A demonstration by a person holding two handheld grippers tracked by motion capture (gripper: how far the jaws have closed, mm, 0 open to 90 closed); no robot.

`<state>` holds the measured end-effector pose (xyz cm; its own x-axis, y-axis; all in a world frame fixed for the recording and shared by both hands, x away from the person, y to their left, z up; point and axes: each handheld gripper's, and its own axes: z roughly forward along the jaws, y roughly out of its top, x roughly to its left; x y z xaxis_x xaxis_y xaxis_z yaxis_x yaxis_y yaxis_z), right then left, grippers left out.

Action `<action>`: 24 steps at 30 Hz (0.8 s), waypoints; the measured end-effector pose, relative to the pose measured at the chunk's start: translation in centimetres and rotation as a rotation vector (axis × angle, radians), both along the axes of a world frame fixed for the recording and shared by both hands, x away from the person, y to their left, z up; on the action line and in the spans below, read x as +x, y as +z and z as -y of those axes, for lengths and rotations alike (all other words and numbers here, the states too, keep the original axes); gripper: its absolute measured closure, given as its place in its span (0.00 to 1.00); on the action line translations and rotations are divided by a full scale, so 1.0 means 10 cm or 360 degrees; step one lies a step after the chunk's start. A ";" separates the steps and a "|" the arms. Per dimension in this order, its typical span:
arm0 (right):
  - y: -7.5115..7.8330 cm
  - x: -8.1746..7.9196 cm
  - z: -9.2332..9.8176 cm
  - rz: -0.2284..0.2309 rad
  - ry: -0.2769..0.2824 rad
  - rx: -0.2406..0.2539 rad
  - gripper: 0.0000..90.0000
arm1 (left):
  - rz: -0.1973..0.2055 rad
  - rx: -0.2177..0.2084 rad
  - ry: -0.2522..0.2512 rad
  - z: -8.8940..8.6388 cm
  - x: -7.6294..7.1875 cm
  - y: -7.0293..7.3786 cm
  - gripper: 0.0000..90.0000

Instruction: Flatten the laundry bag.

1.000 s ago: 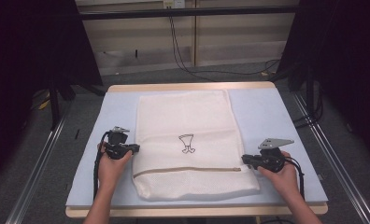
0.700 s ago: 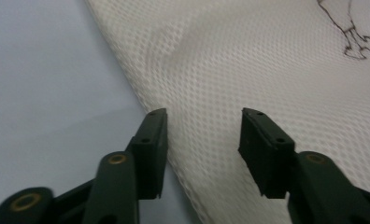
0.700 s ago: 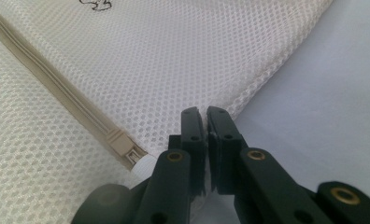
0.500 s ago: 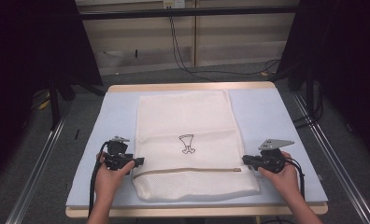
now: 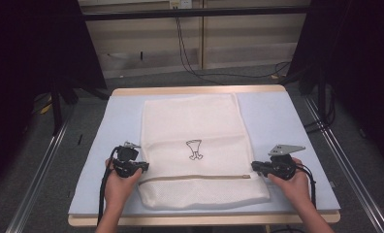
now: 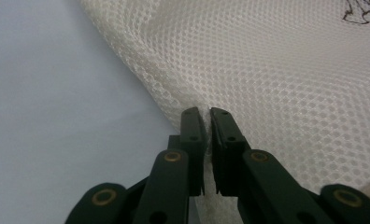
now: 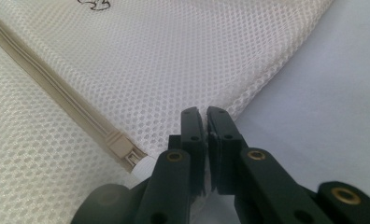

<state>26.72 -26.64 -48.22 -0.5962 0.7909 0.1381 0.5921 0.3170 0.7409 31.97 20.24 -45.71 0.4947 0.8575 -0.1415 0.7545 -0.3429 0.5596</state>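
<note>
A white mesh bag point(image 5: 195, 121) lies flat on the pale blue mat point(image 5: 117, 116), with a small drawn figure point(image 5: 195, 149) at its middle and a beige zipper point(image 5: 195, 177) across its near part. My left gripper point(image 5: 144, 167) is at the bag's left edge by the zipper line. Its jaws have just been closing, and a fold of the bag's edge point(image 6: 276, 70) is pinched between them at the left gripper point(image 6: 206, 114). My right gripper point(image 5: 254, 166) is shut on the bag's right edge point(image 7: 174, 60). The zipper's end point(image 7: 127, 154) lies just left of the right gripper point(image 7: 205, 113).
The mat covers a wooden table whose rim point(image 5: 200, 221) shows at the near side. Bare mat runs along both sides of the bag. Metal rails point(image 5: 40, 165) flank the table, and cables point(image 5: 190, 53) lie on the floor beyond the far edge.
My left gripper has slid along the bag's left edge toward the person, down to the zipper line. The right gripper and the bag have stayed put.
</note>
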 end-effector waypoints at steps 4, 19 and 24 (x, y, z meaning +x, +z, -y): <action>0.02 -0.01 0.00 0.0004 0.0004 0.0034 0.95 | 0.0089 -0.0029 0.0012 -0.08 0.02 0.14 0.97; 0.05 -0.09 -0.15 -0.0022 0.0073 0.0032 0.96 | 0.0095 -0.0087 0.0054 -0.30 0.15 0.12 0.83; 0.10 -0.09 -0.06 0.0031 -0.0014 -0.0022 0.96 | 0.0036 -0.0134 0.0038 -0.20 0.12 0.09 0.71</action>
<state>25.80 -25.99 -47.23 -0.5918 0.7978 0.1153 0.5803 0.3224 0.7479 33.14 22.22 -44.79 0.4782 0.8545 -0.2029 0.7488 -0.2760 0.6026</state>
